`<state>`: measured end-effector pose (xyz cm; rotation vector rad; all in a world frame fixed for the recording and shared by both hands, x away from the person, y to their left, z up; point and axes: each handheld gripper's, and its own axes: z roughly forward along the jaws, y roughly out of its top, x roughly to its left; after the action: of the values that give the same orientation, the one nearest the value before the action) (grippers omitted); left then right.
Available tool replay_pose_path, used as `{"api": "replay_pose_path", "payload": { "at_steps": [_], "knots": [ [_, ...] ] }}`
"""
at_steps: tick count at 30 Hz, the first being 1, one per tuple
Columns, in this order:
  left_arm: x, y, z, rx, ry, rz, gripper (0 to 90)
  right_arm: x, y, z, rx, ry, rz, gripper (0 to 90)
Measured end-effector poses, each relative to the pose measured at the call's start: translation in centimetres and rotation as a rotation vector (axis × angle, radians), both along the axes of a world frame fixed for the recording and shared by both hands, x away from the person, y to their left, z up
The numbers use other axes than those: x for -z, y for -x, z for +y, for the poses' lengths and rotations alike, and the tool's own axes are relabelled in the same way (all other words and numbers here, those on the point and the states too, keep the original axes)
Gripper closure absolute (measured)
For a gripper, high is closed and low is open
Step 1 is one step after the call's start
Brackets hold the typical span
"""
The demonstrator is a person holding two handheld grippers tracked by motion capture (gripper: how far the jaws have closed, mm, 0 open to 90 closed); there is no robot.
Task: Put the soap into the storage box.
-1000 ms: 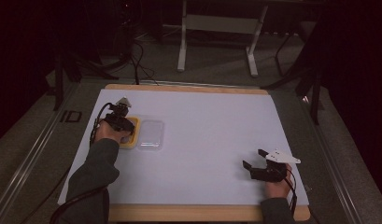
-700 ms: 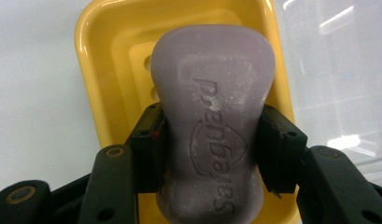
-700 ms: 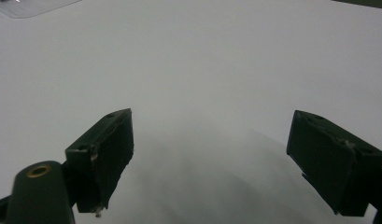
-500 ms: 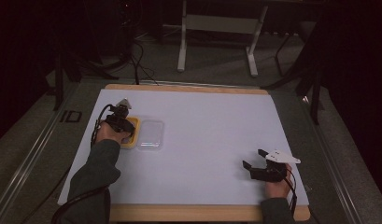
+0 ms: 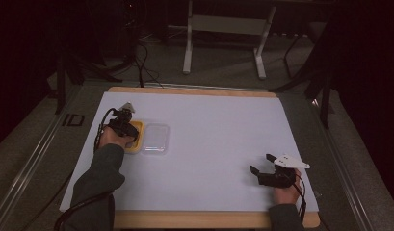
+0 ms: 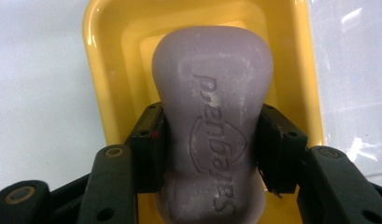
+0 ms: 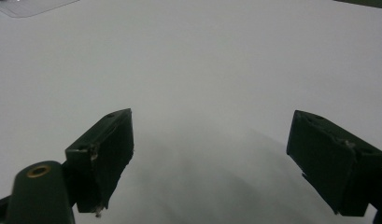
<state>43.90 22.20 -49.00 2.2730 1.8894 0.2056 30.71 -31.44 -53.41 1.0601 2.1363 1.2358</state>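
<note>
Left gripper point(image 6: 209, 140) clamped on a purple soap bar point(image 6: 212, 121), one pad against each long side at the bar's narrow waist. Jaws just eased apart a trifle, soap between them and both pads touching it in the left gripper view. Soap lying lengthwise in a yellow soap dish point(image 6: 104, 70), raised lettering facing up, broad end toward the dish's far wall. From the high view, left gripper point(image 5: 124, 126) down over the yellow dish point(image 5: 137, 139) at the left side of the white table point(image 5: 214, 139), hand and dark sleeve point(image 5: 100, 178) coming in from below. Clear plastic lid point(image 5: 155, 137) flat on the table, touching or just beside the dish's right edge; too small to tell which. Right gripper point(image 5: 264, 166) resting low near the table's front right, well apart from dish and soap. Jaws spread wide in the right gripper view point(image 7: 209, 163), nothing between them but bare white tabletop. Corner of the clear lid point(image 7: 30, 5) at the top left of that view.
</note>
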Motion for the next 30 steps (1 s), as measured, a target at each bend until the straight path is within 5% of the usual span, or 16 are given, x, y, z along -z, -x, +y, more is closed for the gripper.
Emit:
{"api": "replay_pose_path", "payload": {
  "at_steps": [17, 30],
  "knots": [
    [-0.2, 0.2, 0.3, 0.008, 0.036, -0.001, 41.3, 0.0, 0.0, 0.0, -0.001, 0.002, 0.0, 14.5],
    [-2.2, 1.0, 0.3, 0.047, 0.042, -0.072, 36.8, 0.0, 0.0, 0.0, -0.001, 0.003, -0.001, 14.5]
  ]
}}
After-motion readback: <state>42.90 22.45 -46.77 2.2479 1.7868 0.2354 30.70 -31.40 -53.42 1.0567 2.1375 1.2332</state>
